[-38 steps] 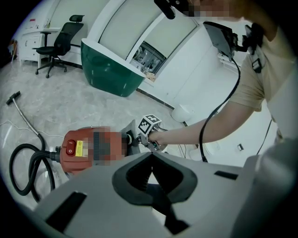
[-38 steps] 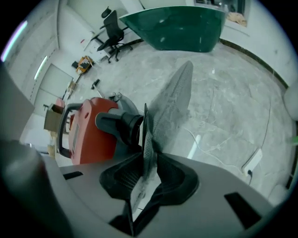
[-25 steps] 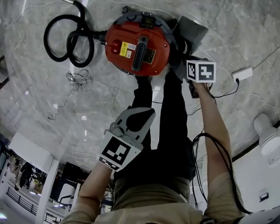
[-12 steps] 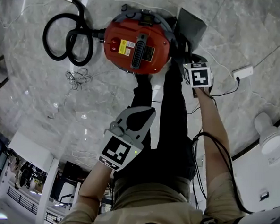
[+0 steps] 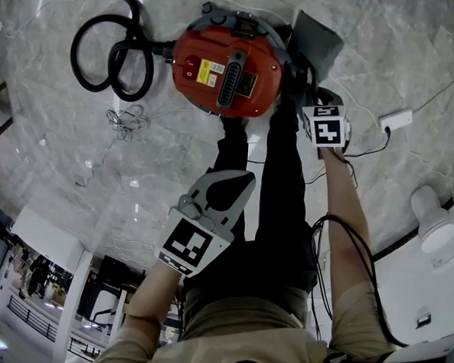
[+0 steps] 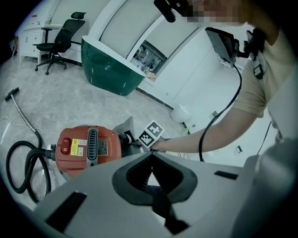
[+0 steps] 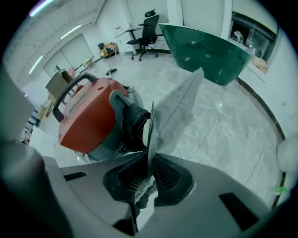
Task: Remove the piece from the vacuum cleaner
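Observation:
The red vacuum cleaner [image 5: 227, 62] stands on the marble floor with its black hose [image 5: 112, 51] coiled to the left. A grey mesh piece [image 5: 316, 38] sticks out at the cleaner's right side, beside a black port [image 7: 132, 118]. My right gripper [image 7: 150, 155] is shut on that piece [image 7: 179, 104]; its jaws have just been closing, and the sheet is pinched between them. In the head view only its marker cube [image 5: 325, 125] shows. My left gripper [image 5: 241, 179] hovers over the person's legs, well short of the cleaner [image 6: 86, 148], shut with nothing in it.
The person's dark trouser legs [image 5: 280, 188] run from the cleaner toward the camera. A white power strip [image 5: 392, 118] and its cables lie to the right, and a thin wire tangle [image 5: 127, 125] to the left. A green counter [image 7: 209, 51] and an office chair [image 6: 60, 37] stand farther off.
The right gripper has rolled about its own line with the grey piece in it, and its cube shows a different face. The left gripper has stayed in place.

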Motion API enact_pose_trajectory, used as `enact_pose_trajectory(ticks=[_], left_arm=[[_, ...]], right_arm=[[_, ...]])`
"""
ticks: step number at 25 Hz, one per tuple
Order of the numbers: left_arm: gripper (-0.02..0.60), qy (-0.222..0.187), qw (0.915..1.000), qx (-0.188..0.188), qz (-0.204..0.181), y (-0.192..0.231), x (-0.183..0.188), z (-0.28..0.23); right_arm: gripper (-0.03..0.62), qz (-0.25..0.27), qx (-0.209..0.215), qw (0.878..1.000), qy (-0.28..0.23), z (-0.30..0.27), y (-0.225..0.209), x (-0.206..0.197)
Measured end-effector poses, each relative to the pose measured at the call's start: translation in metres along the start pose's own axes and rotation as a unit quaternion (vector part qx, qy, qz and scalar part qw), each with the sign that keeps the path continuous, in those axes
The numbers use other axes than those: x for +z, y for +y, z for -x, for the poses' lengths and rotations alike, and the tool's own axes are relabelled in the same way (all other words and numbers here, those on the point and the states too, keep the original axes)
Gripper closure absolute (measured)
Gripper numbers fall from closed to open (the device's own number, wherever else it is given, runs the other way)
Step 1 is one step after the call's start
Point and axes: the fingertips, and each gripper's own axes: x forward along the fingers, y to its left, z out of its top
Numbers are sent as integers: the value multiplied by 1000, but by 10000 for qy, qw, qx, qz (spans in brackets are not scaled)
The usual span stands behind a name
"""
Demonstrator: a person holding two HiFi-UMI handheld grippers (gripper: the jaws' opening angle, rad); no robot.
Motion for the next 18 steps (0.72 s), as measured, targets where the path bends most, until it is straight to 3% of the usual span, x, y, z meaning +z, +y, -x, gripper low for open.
enact_pose_trajectory(ticks=[12, 18], left_arm=[[584, 49, 10000, 51, -11, 5, -9, 0], [584, 42, 10000, 77, 24, 9, -12, 0]], right_arm=[[563, 218, -316, 9991, -206, 1, -2, -1], [563, -93, -460, 9987, -214, -2, -9, -5]])
